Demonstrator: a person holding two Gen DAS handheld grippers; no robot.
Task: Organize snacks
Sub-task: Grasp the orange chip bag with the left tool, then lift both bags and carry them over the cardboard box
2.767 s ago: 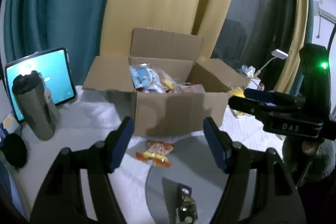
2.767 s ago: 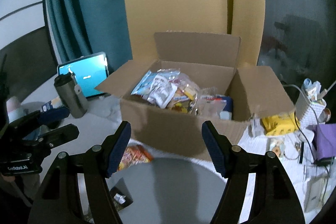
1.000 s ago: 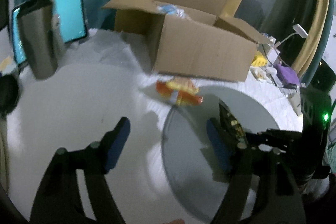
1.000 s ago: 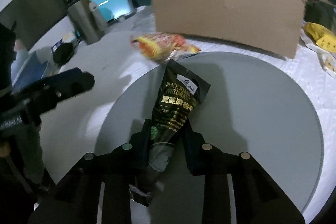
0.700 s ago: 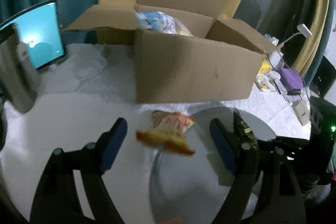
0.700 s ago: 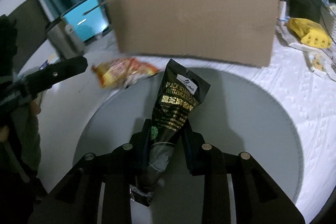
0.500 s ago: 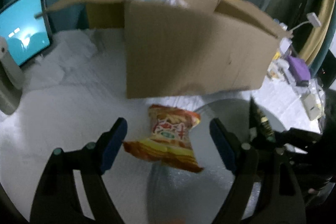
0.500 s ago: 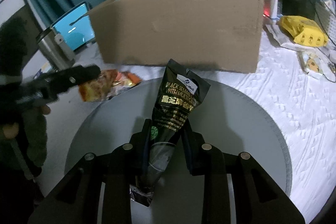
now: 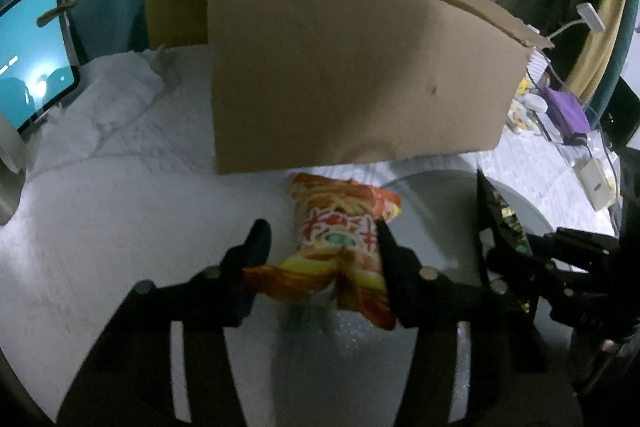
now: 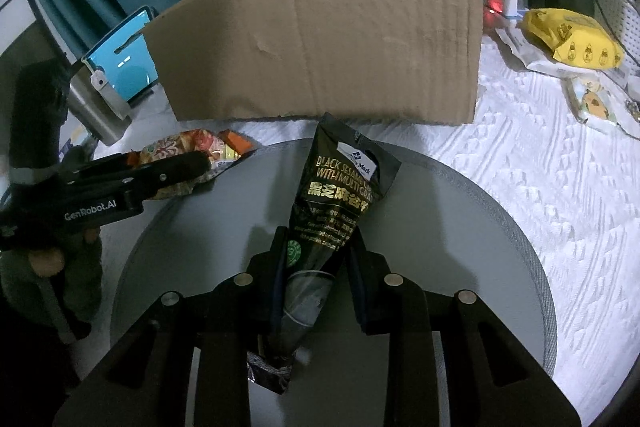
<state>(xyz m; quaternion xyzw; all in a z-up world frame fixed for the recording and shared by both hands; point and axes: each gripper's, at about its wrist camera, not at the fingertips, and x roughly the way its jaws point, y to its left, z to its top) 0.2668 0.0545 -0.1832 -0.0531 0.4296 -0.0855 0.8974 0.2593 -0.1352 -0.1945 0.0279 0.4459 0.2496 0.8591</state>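
An orange noodle-snack bag [image 9: 340, 223] lies on the white cloth at the rim of a round grey tray [image 9: 440, 195], just in front of the cardboard box [image 9: 352, 75]. My left gripper [image 9: 320, 227] straddles it, its jaws closing. Both pads press the bag's sides, and the bag crumples between them. In the right wrist view the same bag [image 10: 180, 151] shows under the left gripper [image 10: 188, 163]. My right gripper [image 10: 318, 239] is shut on the lower end of a black sesame pouch [image 10: 340, 187]. The pouch points up over the grey tray [image 10: 460, 247].
The open box [image 10: 320, 39] holds more snacks and walls off the far side. A lit tablet [image 10: 120, 67] and a steel tumbler [image 10: 96, 103] stand at the left. A yellow pack [image 10: 572, 35], chargers and cables clutter the right. A person's hand [image 10: 44, 255] holds the left gripper.
The left gripper came in over the orange bag, and its jaws narrowed from wide open onto the bag. The right gripper kept the black pouch and drew nearer the box.
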